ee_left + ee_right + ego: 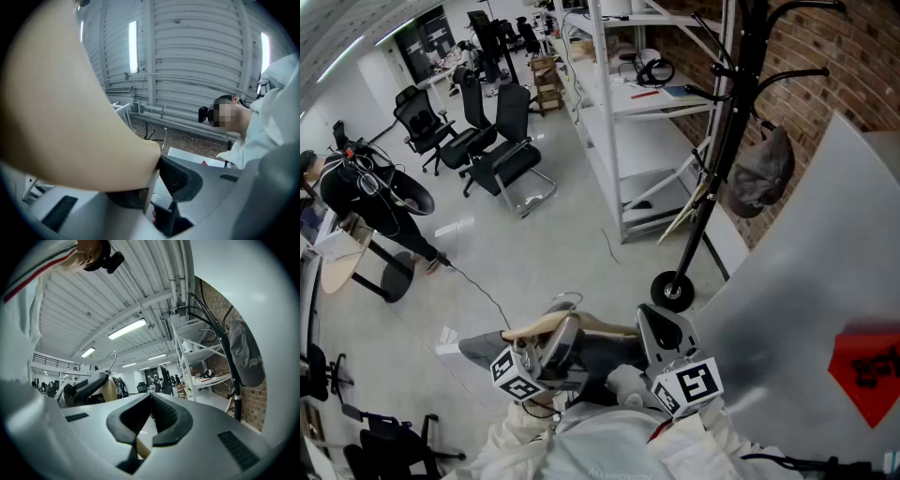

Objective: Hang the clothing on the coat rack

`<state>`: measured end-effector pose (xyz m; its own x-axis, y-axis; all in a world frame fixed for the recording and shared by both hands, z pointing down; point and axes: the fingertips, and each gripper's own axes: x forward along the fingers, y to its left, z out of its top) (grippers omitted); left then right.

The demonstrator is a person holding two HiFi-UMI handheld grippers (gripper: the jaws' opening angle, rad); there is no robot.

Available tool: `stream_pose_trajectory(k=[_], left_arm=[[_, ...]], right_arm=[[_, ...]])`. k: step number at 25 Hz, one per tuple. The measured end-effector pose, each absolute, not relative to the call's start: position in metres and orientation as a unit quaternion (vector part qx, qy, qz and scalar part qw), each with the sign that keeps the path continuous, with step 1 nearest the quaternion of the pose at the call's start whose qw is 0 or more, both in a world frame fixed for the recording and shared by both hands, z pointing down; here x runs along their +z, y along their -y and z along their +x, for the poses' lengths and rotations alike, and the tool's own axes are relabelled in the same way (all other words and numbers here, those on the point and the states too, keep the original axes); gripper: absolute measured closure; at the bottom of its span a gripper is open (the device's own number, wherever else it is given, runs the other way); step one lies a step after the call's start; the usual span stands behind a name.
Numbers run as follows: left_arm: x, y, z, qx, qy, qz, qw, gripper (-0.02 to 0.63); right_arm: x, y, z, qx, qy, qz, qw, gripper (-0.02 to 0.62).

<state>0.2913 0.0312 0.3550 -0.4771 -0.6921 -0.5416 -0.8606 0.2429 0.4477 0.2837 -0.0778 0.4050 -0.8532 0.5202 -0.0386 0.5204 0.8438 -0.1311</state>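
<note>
With the left claw [562, 333], tilted upward and spread wide, clamps the broad shoulder of a pale wooden hanger [581, 327]; in the left gripper view, presses one dark pad [180, 178] against the edge of the wood. With the right claw [662, 330], held level and closed almost to touching, pinches the hanger's other end, with a sliver of pale wood caught low between the pads [166, 416]. Carries the hanger roughly level between both claws, metal hook [564, 296] pointing up. Has the dark grey garment [598, 354] bunched beneath the hanger, between the two claws and close to the person's white sleeves [609, 450]. Farther out across the pale floor [544, 244], meets the black coat rack [724, 141], upright on its round base [672, 292], well apart from hanger and garment, with a grey cap [759, 173] hung from one curved arm. Runs up at the right against a large pale panel [797, 300] bearing a red patch [867, 366]. Beyond the rack, takes in a white shelf unit [614, 103] beside a brick wall [853, 56], black office chairs [502, 141] farther off, and a person [356, 187] in dark clothes at the far left.
</note>
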Motion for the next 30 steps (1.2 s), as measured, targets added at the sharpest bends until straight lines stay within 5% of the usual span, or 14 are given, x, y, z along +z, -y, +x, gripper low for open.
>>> stream_pose_trajectory(k=[30], left_arm=[[0.357, -0.126, 0.088, 0.402, -0.744, -0.52, 0.122, 0.505]], right_arm=[[0.408, -0.02, 0.09, -0.048, -0.969, 0.241, -0.009, 0.571]])
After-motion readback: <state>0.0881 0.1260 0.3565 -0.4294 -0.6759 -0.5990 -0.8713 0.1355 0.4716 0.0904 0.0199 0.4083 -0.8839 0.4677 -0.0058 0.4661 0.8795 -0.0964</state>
